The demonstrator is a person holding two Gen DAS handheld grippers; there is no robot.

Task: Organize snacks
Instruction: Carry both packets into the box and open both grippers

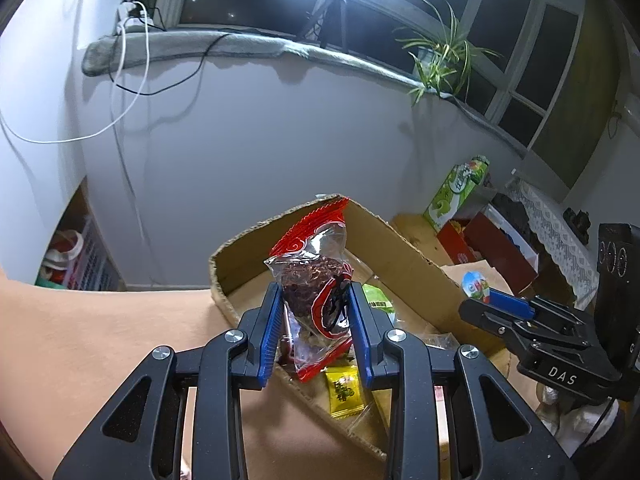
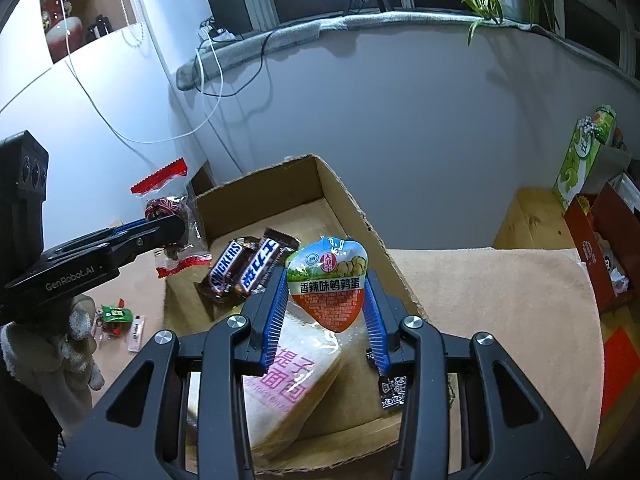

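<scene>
My left gripper [image 1: 316, 300] is shut on a red and clear packet of dark dried snack [image 1: 316, 280], held above the near edge of an open cardboard box [image 1: 400, 240]. It also shows in the right wrist view [image 2: 168, 232] with the packet [image 2: 168, 204]. My right gripper [image 2: 328, 300] is shut on a green, white and orange quail-egg packet [image 2: 330, 284], held above the box [image 2: 348, 196]. That gripper shows in the left wrist view [image 1: 486, 296]. Inside the box lie two Snickers bars [image 2: 244, 268] and a bread packet [image 2: 292, 384].
A yellow candy packet [image 1: 346, 394] lies in the box. Small sweets [image 2: 116, 316] and a plush toy [image 2: 72, 344] lie left of it on the tan tablecloth [image 2: 500, 300]. A green carton [image 2: 584, 152] and red boxes [image 2: 600, 240] stand at right.
</scene>
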